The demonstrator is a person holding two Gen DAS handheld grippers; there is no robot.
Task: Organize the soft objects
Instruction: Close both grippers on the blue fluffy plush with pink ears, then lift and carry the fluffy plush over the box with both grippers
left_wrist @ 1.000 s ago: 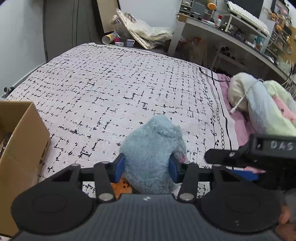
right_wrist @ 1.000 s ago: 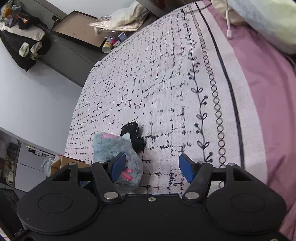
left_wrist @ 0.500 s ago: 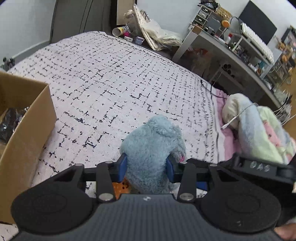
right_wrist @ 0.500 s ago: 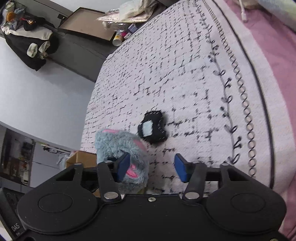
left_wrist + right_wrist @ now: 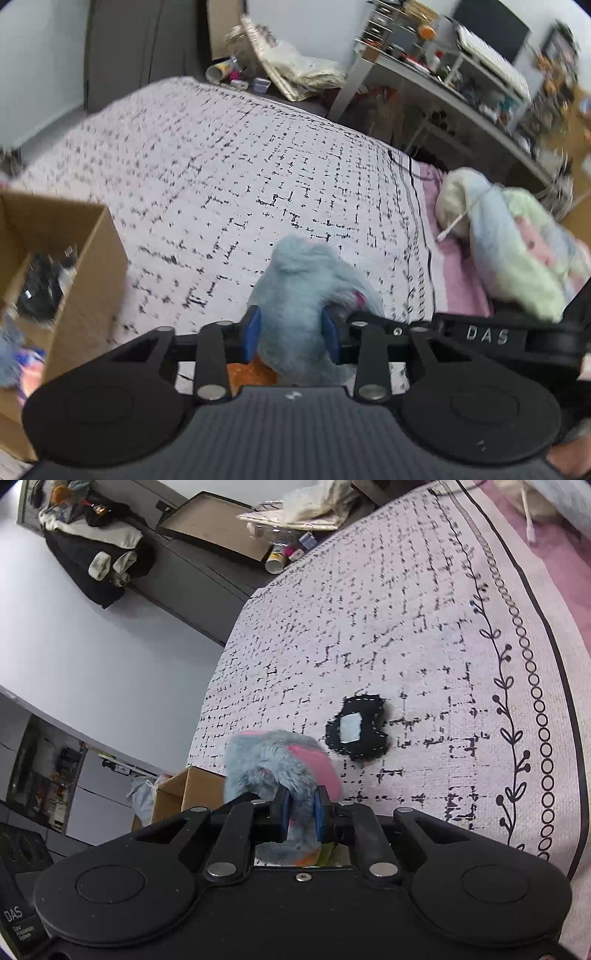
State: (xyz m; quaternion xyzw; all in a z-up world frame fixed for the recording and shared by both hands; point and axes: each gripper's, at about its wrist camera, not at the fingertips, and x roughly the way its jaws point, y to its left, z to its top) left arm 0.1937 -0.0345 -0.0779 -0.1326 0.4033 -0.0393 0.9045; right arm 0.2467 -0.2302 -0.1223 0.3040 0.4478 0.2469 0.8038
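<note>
1. Between my left gripper's (image 5: 290, 334) blue pads I am clamping the blue plush toy (image 5: 308, 291); those jaws have just been closing, and the fur is bulging up ahead of them and down past the pads.
2. To the right of that tool, my right gripper (image 5: 301, 814) is pinching a thin fold of the same plush toy (image 5: 275, 766); its jaws have just been closing and are now clenched on the fur, with the pink patch sitting just ahead of them.
3. Ahead of the right gripper and slightly right, a small black patch (image 5: 358, 727) is lying flat on the bedspread (image 5: 424, 627), apart from the toy.
4. Left of the left gripper, an open cardboard box (image 5: 85, 266) is standing against the bed's side, its near edge close beside the tool.
5. Ahead of both tools I am seeing broad bare bedspread running to the bed's far edge.
6. Far right of the left gripper, a pastel blanket bundle (image 5: 517, 251) is lying on the pink sheet (image 5: 461, 269), beyond the bedspread's bordered edge.
</note>
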